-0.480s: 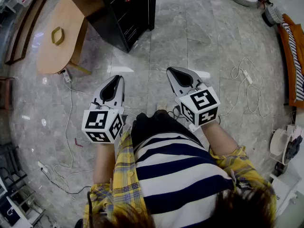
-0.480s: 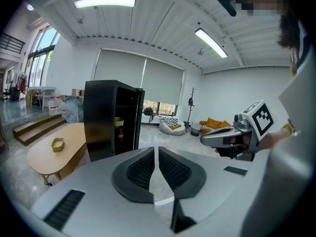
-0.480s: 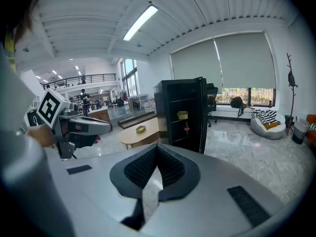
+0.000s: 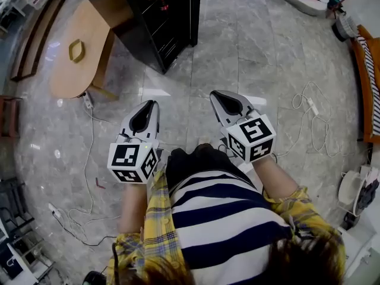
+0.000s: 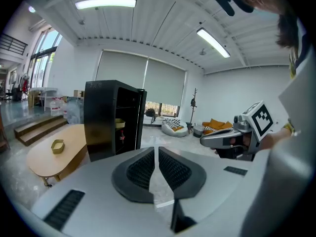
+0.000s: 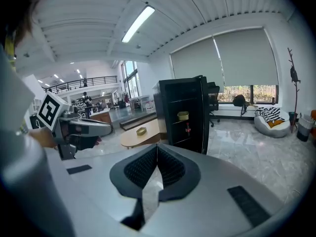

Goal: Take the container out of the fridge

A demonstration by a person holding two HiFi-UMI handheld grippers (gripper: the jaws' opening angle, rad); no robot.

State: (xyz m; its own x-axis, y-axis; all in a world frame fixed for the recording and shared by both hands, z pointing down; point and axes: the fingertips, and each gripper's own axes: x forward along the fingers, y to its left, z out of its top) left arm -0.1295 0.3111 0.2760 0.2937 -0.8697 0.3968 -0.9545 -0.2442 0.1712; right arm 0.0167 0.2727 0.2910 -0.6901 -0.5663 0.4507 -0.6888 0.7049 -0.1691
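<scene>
The black fridge (image 4: 160,22) stands open at the far end of the marble floor. On its upper shelf sits a yellow container (image 5: 119,124), which also shows in the right gripper view as a container (image 6: 183,115) above a red bottle (image 6: 188,128). My left gripper (image 4: 151,104) and right gripper (image 4: 217,94) are held side by side at waist height, well short of the fridge. Both point toward it. Each has its jaws shut with nothing between them. Across from my left gripper, the right gripper (image 5: 232,137) appears; from the other side I see the left gripper (image 6: 74,127).
A low wooden table (image 4: 71,70) stands left of the fridge with a small yellow tray (image 4: 76,50) on it. Cables (image 4: 89,159) trail over the floor at left and a white cable (image 4: 309,105) at right. A cushion and an orange sofa (image 4: 365,64) line the right side.
The view has shifted a little, so slightly more of the fridge shows. Both grippers sit a bit lower in the picture, still side by side and shut.
</scene>
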